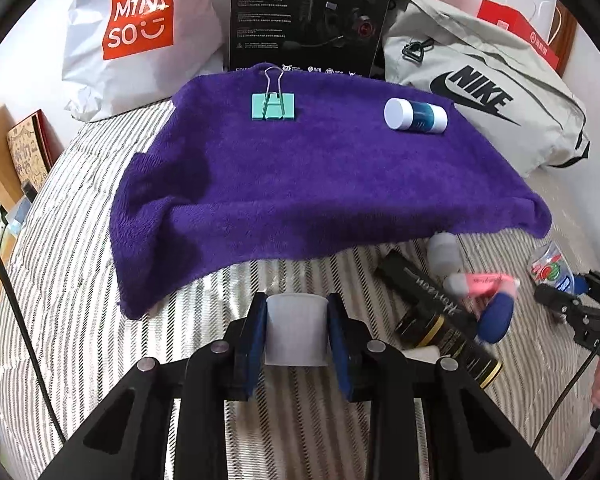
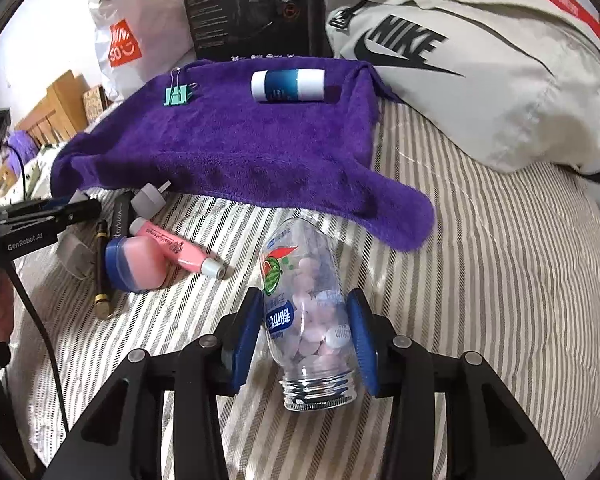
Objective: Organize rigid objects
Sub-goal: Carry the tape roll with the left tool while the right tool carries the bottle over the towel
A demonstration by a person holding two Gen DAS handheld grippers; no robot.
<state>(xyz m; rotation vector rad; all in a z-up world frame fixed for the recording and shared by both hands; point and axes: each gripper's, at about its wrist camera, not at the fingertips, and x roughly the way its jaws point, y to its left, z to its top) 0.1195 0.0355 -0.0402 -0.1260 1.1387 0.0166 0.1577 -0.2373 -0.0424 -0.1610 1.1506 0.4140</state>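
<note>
My left gripper (image 1: 297, 330) is shut on a small white cap (image 1: 296, 330), held above the striped bed just before the purple towel (image 1: 320, 184). My right gripper (image 2: 306, 334) is shut on a clear candy bottle (image 2: 308, 312) with no lid, its threaded mouth toward the camera. On the towel lie a teal binder clip (image 1: 273, 106) and a blue-and-white bottle (image 1: 415, 116). On the bed beside the towel lie a pink highlighter (image 2: 176, 252), a blue-and-pink container (image 2: 134, 264), a black tube (image 1: 436, 312) and a grey adapter (image 2: 148, 200).
A Miniso bag (image 1: 140, 36), a black headset box (image 1: 308, 16) and a grey Nike bag (image 1: 488, 96) line the far side behind the towel. Cardboard and boxes (image 1: 4, 160) stand at the left. The striped bedding (image 2: 480, 272) lies around the towel.
</note>
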